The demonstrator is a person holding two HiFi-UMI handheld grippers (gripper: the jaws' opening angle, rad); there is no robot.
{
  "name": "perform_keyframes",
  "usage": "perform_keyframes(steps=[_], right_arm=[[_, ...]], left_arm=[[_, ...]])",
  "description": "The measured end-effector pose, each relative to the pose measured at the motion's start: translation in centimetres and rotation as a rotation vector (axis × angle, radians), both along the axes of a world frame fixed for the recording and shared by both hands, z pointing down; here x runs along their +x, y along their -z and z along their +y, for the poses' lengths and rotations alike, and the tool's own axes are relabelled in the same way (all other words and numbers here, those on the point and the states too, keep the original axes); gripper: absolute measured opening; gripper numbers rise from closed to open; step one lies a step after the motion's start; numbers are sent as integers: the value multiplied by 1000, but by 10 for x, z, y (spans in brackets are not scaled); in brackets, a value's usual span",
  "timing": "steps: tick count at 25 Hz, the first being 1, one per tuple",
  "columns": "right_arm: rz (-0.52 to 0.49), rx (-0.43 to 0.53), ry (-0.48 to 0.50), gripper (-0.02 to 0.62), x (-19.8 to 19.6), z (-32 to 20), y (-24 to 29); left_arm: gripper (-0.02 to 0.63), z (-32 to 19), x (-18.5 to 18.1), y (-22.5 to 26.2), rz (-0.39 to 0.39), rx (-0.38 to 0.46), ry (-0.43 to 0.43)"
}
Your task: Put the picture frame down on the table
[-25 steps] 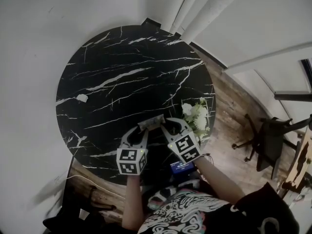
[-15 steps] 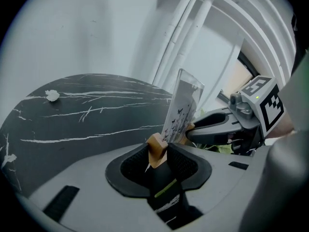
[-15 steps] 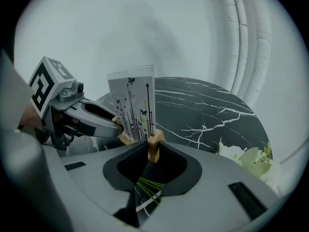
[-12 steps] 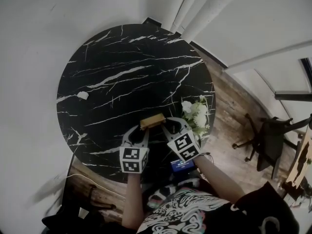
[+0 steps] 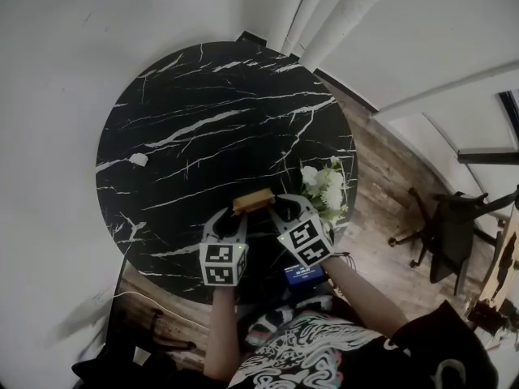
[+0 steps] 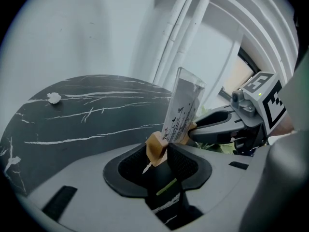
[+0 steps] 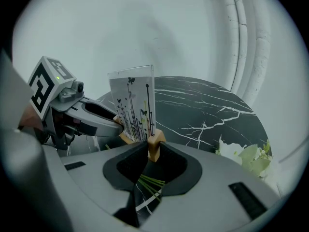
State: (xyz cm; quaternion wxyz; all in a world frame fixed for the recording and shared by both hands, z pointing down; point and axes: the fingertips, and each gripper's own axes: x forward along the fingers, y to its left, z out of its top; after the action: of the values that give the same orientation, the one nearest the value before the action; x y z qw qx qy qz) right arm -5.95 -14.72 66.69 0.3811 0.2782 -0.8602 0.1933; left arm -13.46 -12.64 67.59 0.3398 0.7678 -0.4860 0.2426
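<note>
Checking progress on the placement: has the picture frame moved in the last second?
No. In the head view the picture frame stays just left of the white flowers, with the same gap as before.

Left gripper (image 5: 234,216) and right gripper (image 5: 285,206) meet the picture frame (image 5: 253,200) — flowers (image 5: 325,190) just beside.

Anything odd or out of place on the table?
A white crumpled scrap lies alone near the table's left edge. The flowers sit close to its right rim. The frame looks upright and intact.

no readable text, labels, numbers or signs
</note>
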Motion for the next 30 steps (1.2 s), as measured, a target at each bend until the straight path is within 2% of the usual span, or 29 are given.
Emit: perform_keyframes(steps=[17, 23, 30], right_arm=[[-11, 14, -39, 74, 6, -3, 9], [-28, 54, -54, 74, 12, 15, 35], [-67, 149, -139, 64, 22, 6, 59]], left_arm=[[144, -6, -6, 16, -4, 42, 24], [144, 10, -5, 42, -8, 92, 36], [140, 5, -10, 59, 19, 150, 60]])
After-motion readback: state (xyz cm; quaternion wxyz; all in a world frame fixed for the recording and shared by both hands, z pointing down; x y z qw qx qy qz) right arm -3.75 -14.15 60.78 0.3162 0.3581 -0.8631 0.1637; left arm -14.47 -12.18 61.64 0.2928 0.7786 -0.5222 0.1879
